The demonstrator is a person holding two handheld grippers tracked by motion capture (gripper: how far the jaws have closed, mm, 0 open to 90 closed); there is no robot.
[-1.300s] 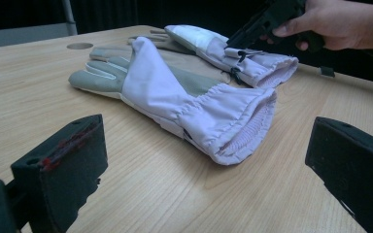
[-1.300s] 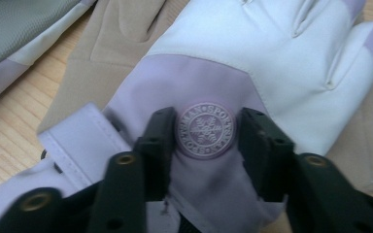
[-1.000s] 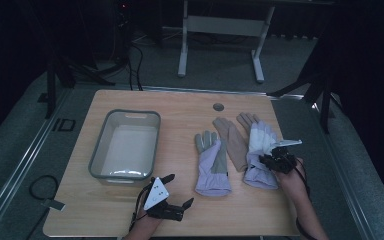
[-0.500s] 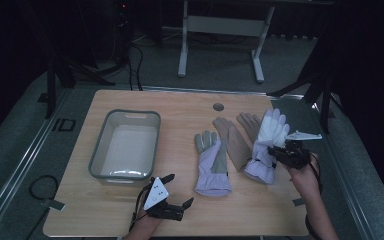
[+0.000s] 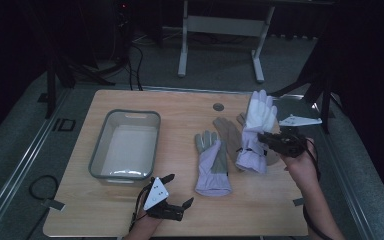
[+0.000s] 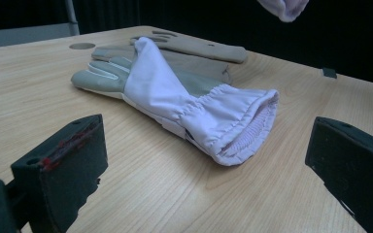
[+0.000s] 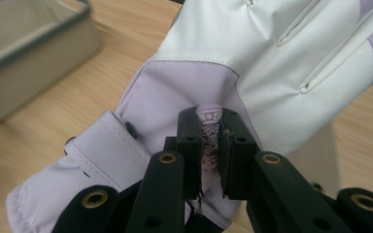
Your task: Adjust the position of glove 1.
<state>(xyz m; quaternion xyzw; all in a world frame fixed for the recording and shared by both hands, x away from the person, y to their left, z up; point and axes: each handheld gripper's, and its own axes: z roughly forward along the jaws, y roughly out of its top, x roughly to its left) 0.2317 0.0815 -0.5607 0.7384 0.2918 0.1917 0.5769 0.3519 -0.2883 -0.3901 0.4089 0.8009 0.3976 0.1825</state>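
Observation:
My right gripper (image 5: pixel 261 138) is shut on a white and lavender glove (image 5: pixel 256 127), which hangs lifted over the right part of the table, fingers up and cuff down. In the right gripper view the jaws (image 7: pixel 210 141) pinch a fold of the glove (image 7: pixel 252 58) near its wrist strap. A second glove (image 5: pixel 211 162) with a lavender cuff and grey-green fingers lies flat mid-table, beside a tan glove (image 5: pixel 228 131). My left gripper (image 5: pixel 179 190) rests open near the front edge, its jaws (image 6: pixel 209 145) wide, facing the lying glove's cuff (image 6: pixel 223 121) and not touching it.
A grey plastic bin (image 5: pixel 130 114) stands on the left half of the wooden table (image 5: pixel 260 210); its wall (image 7: pixel 29 43) appears in the right gripper view. A round hole (image 5: pixel 218 106) sits near the table's far edge. Dark floor and a metal stand lie beyond.
My right gripper has risen with the white and lavender glove, lifting it off the table until it hangs upright. The left gripper and the other gloves have stayed put.

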